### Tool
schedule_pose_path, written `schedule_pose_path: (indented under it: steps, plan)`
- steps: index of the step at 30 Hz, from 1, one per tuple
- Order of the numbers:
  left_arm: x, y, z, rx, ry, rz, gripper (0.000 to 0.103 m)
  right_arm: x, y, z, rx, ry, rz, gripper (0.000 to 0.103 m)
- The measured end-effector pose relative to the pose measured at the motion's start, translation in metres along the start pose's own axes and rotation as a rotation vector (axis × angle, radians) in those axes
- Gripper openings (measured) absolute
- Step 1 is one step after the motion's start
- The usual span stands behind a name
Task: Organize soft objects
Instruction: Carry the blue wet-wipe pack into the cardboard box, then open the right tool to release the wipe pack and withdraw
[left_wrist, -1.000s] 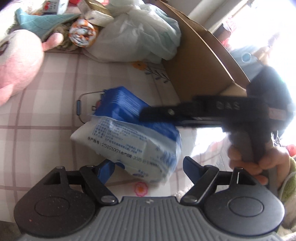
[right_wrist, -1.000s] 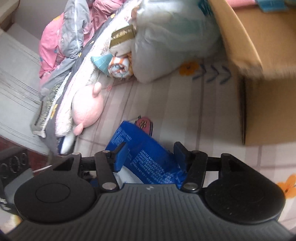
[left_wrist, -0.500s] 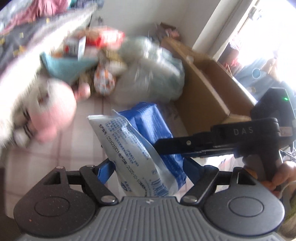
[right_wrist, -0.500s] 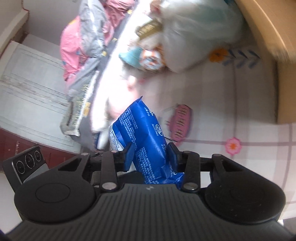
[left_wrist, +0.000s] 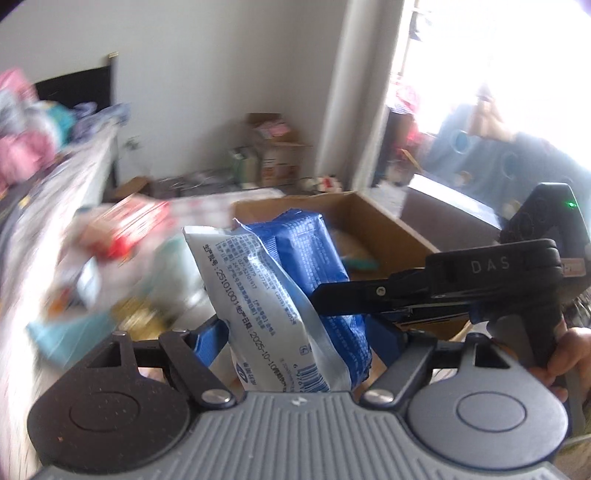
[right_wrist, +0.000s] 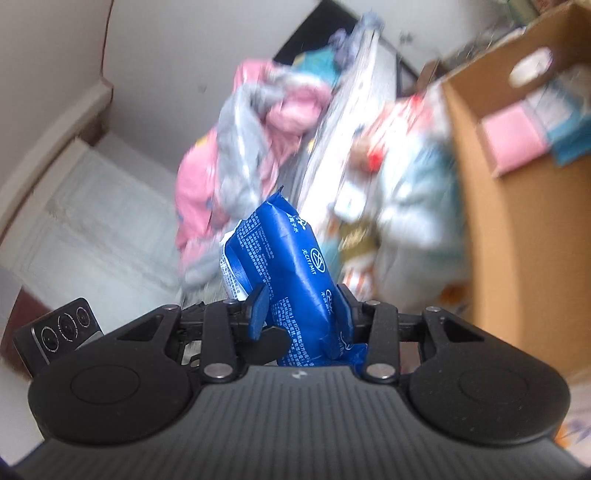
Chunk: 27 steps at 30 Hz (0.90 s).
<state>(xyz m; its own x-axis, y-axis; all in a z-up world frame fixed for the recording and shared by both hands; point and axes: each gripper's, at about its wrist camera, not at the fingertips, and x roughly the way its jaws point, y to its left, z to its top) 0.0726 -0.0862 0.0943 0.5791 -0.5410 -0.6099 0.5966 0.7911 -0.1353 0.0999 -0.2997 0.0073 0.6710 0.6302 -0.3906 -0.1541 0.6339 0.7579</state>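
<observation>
A blue and white soft pack (left_wrist: 280, 291) stands upright between the blue fingers of my left gripper (left_wrist: 295, 332), lifted into the air. The right gripper (left_wrist: 369, 295) reaches in from the right and clamps the same pack. In the right wrist view the pack (right_wrist: 299, 273) sits between the pads of my right gripper (right_wrist: 301, 306), which is shut on it. The open cardboard box (left_wrist: 373, 229) lies behind the pack; it also shows in the right wrist view (right_wrist: 517, 221) at the right.
A bed edge with blurred soft items, a red and white package (left_wrist: 125, 225) and a white plastic bag (right_wrist: 417, 206) lie to the left of the box. Pink and grey bedding (right_wrist: 251, 140) is piled behind. Boxes (left_wrist: 273, 147) stand by the far wall.
Both grippers have lifted the pack off the bed and tilted upward. The view has swung from the bed surface to the room and the box's open top.
</observation>
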Motion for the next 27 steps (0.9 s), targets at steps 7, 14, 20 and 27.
schedule_pose_path:
  steps: [7,14,20,27]
  plan:
    - [0.100,-0.036,0.061,0.031,0.091,-0.120,0.081,-0.039,-0.065,0.063,0.092,-0.094,-0.114,0.037]
    - [0.173,-0.026,0.052,-0.033,0.236,-0.077,0.081,-0.001,-0.171,0.103,0.242,0.032,-0.262,0.038]
    - [0.131,0.016,0.039,-0.068,0.191,-0.049,0.083,0.024,-0.207,0.108,0.245,0.122,-0.434,0.038]
    - [0.070,0.056,0.009,-0.148,0.110,0.020,0.086,0.030,-0.204,0.106,0.157,0.253,-0.554,0.049]
